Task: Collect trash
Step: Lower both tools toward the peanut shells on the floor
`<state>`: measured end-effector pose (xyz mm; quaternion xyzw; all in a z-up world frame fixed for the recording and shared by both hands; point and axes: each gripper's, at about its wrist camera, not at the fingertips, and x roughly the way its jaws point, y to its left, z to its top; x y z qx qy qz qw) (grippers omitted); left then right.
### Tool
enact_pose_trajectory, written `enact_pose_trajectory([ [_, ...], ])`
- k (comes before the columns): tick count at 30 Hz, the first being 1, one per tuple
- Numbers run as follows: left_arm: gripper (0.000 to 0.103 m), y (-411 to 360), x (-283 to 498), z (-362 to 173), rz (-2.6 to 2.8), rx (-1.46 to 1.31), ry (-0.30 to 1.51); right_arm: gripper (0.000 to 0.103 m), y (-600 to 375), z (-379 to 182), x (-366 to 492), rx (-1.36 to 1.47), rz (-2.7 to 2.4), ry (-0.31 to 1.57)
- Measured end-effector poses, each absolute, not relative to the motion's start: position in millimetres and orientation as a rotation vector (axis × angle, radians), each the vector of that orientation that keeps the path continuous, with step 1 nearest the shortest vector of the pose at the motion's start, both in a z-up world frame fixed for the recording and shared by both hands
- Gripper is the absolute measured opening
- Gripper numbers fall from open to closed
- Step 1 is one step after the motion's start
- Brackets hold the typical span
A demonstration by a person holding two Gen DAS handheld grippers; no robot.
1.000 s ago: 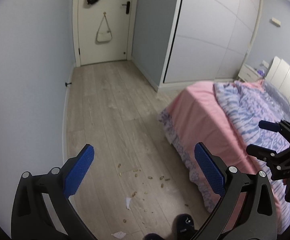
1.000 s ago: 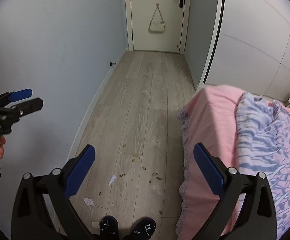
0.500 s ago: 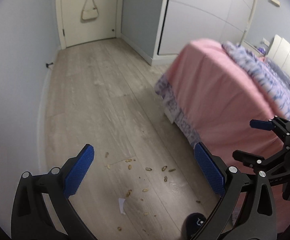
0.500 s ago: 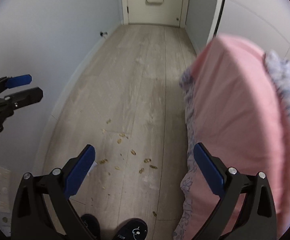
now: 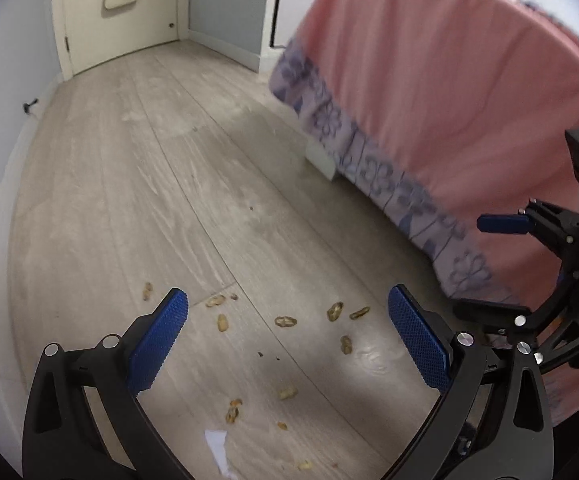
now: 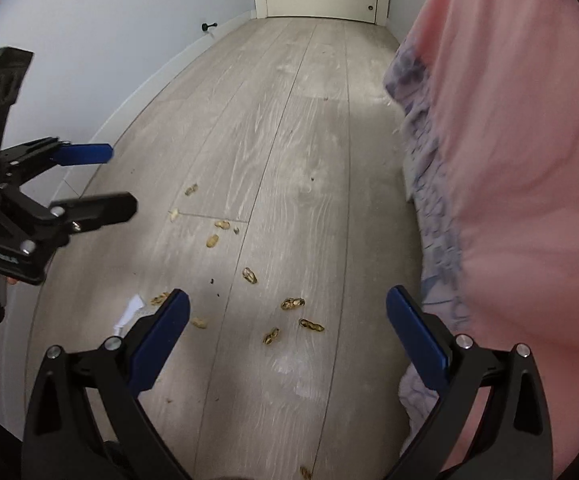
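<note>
Grey wood-look floor (image 5: 193,184) now fills both wrist views; a second ago the cameras took in the door, wardrobe and bed top, and since then both have tipped down and come closer to the litter, so the door (image 5: 121,12) sits only at the top edge. Reading: the person has finished looking round and is lowering toward a first pick, nothing collected yet. Left tool (image 5: 288,344) hangs above the floor, jaws wide, nothing between the blue pads; right tool (image 6: 288,344) the same, wide and empty (each also shows side-on in the other's view, at the frame edge). Peanut shells (image 5: 285,322) lie scattered on the boards between the wall and the pink bed skirt (image 5: 449,92), well apart from one another, most of them just ahead of the left tool's pads; in the right view the same scatter (image 6: 292,303) sits ahead of and between its pads. Shells look tan, small, dry, some whole, some split, plus a few dark crumbs. White paper scrap (image 5: 217,446) lies near the bottom of the left view, creased and flat on the floor; it shows again by the left pad in the right view (image 6: 131,312). No bin or bag visible in either view. Shells likely light and brittle, so a gentle close should do.
</note>
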<state>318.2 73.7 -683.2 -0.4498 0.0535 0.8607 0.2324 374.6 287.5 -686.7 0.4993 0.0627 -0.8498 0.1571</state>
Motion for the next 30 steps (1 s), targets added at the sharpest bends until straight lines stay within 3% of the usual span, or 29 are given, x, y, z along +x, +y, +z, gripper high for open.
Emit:
enact_pose_trajectory([
  [11, 0.097, 84.9, 298.3, -804.6, 2.288, -1.173, 0.246, 0.096, 289.0, -793.5, 355.4, 1.363, -2.431, 0.237],
  [27, 0.097, 94.2, 290.8, -861.3, 2.2, -1.105, 0.242, 0.095, 289.1, -870.2, 341.7, 1.349, -2.346, 0.283],
  [28, 0.097, 94.0, 290.9, -862.9, 2.199, -1.105, 0.24, 0.095, 289.3, -872.7, 342.5, 1.352, -2.342, 0.29],
  [30, 0.097, 94.2, 290.1, -865.9, 2.191, -1.11, 0.232, 0.082, 290.1, -875.5, 344.9, 1.355, -2.328, 0.3],
])
